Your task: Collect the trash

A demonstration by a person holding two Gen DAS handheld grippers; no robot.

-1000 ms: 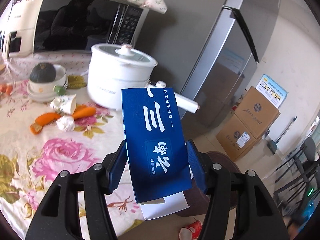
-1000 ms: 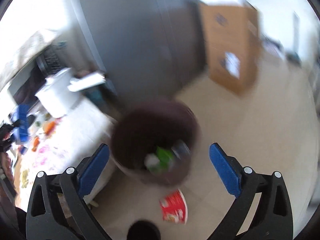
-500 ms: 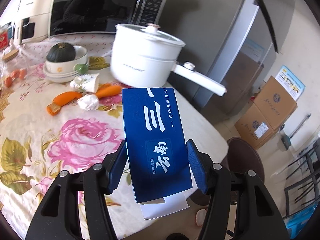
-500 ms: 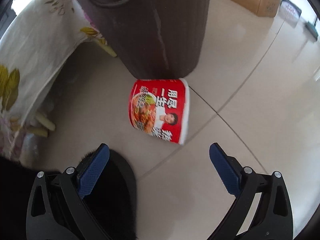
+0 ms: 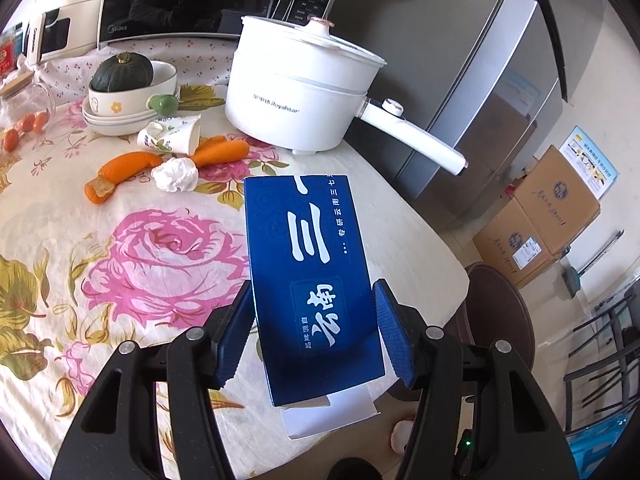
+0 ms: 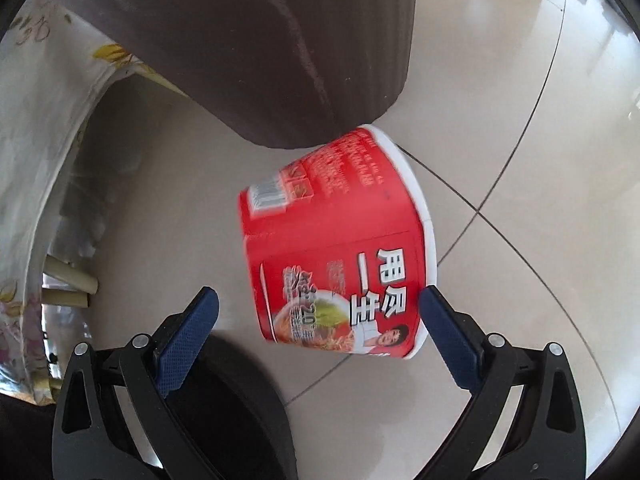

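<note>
Two claws were at work: your left claw (image 5: 314,330) gripped the blue box (image 5: 312,280) above the counter (image 5: 120,248), while your right claw (image 6: 318,320) gaped around the noodle cup (image 6: 340,248) lying on the floor beside the bin (image 6: 280,40), so closing looked next.

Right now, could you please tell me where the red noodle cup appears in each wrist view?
Left wrist: only a pale sliver, probably its rim, at the bottom edge.
Right wrist: centre, lying on its side on the floor.
Shared landmark: brown trash bin.
</note>
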